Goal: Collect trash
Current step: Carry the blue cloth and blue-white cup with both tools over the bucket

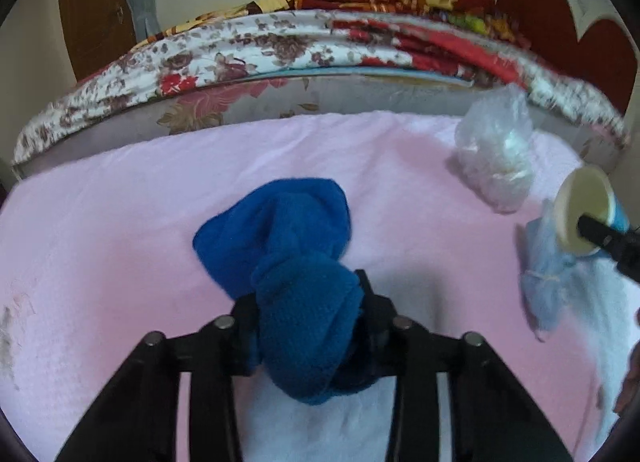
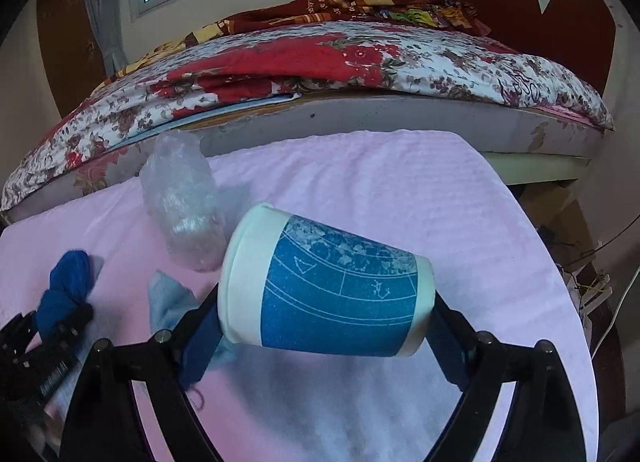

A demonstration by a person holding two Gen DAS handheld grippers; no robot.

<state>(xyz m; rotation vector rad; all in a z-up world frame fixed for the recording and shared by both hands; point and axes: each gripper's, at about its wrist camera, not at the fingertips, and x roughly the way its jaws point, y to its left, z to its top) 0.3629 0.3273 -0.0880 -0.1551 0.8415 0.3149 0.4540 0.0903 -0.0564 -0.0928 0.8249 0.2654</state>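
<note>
A knotted dark blue cloth (image 1: 296, 262) lies on the pink towel (image 1: 120, 202), and my left gripper (image 1: 310, 310) is shut on its near end. The same cloth (image 2: 64, 286) shows at the left of the right wrist view. My right gripper (image 2: 324, 310) is shut on a blue-and-white paper cup (image 2: 332, 286), held sideways by its mouth and base just above the towel (image 2: 400, 190). In the left wrist view the cup (image 1: 584, 210) appears at the far right. A crumpled clear plastic bag (image 2: 184, 206) and a light blue rag (image 2: 168, 302) lie between the two grippers.
A bed with a floral quilt (image 1: 240, 46) runs along the far edge of the towel. The clear bag (image 1: 496, 154) and rag (image 1: 548, 282) sit at the right in the left wrist view. The towel's right edge drops off near cables (image 2: 596, 282).
</note>
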